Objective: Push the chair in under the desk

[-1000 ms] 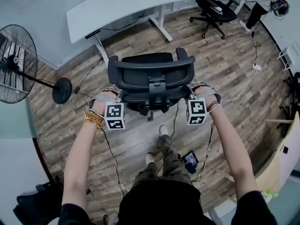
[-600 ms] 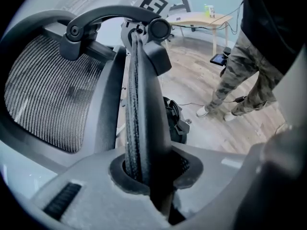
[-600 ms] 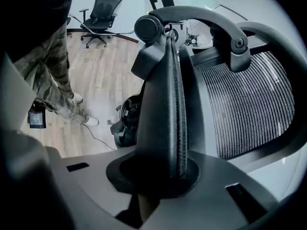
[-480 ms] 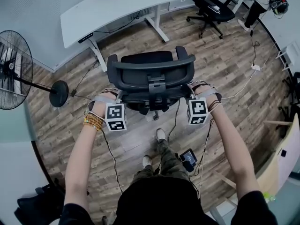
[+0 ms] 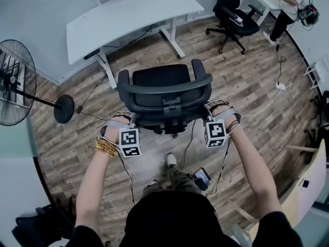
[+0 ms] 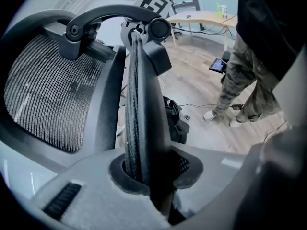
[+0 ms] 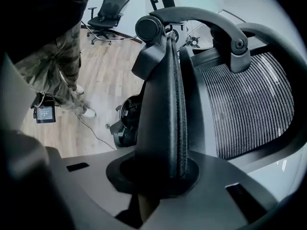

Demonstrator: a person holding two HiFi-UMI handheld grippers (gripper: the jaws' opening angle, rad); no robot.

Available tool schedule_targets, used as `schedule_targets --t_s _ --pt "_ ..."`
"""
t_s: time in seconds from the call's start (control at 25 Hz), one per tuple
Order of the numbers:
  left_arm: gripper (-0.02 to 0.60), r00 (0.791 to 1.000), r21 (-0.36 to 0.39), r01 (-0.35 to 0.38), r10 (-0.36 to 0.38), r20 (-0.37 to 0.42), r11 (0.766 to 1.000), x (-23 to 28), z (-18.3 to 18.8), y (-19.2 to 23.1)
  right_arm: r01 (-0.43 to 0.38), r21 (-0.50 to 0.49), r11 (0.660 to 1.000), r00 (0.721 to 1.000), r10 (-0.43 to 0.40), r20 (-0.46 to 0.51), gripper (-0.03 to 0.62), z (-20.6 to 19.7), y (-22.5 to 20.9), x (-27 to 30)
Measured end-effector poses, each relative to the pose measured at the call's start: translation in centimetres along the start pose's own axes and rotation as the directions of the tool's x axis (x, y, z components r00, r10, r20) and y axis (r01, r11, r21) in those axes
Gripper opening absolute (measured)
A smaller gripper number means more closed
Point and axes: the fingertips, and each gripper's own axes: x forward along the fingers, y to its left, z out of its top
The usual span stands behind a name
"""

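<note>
Chair (image 5: 160, 75) stands on wood floor (image 5: 247, 86) short of the white desk (image 5: 128, 14), not yet under it. My left gripper (image 6: 146, 174) and right gripper (image 7: 160, 174) each clamp a ribbed side rim of the backrest (image 5: 164, 94). Stiff plastic frame, springy mesh; heavyish, I judge, but should glide if both sides are pushed evenly.

- Chair (image 5: 164, 89): black all over; its back is a fine grey-black mesh (image 6: 43, 95).
- Bench (image 5: 128, 14): plain white top and legs.
- Floor (image 5: 247, 86): brown and grey wood planks.
- Fan (image 5: 15, 81): black cage, pole and round base.
- Marker cubes (image 5: 129, 141): white faces with black square patterns.
- Bracelet (image 5: 105, 147): yellow-orange beads.
- Trousers (image 6: 240, 80): green-brown camouflage.
</note>
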Motion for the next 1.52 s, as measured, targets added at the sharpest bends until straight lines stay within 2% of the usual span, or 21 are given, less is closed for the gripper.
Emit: schedule_targets --t_s 0.64,1.2,1.52 --pt "0.064 0.999 -0.062 0.013 -0.015 -0.035 0.998 3.9 2.8 5.7 -0.007 -0.051 0.999 0.999 0.009 0.034 0.044 -6.4 -4.9 3.5" --pt "0.064 0.996 -0.142 -0.024 0.010 -0.094 0.990 6.4 4.4 10.1 -0.006 -0.132 0.991 0.995 0.019 0.093 0.044 -10.8 -9.6 7.0" --pt "0.064 0.994 -0.173 -0.039 0.020 -0.111 0.984 8.0 3.3 13.0 -0.007 -0.165 0.986 0.994 0.026 0.109 0.043 -11.5 -13.0 9.5"
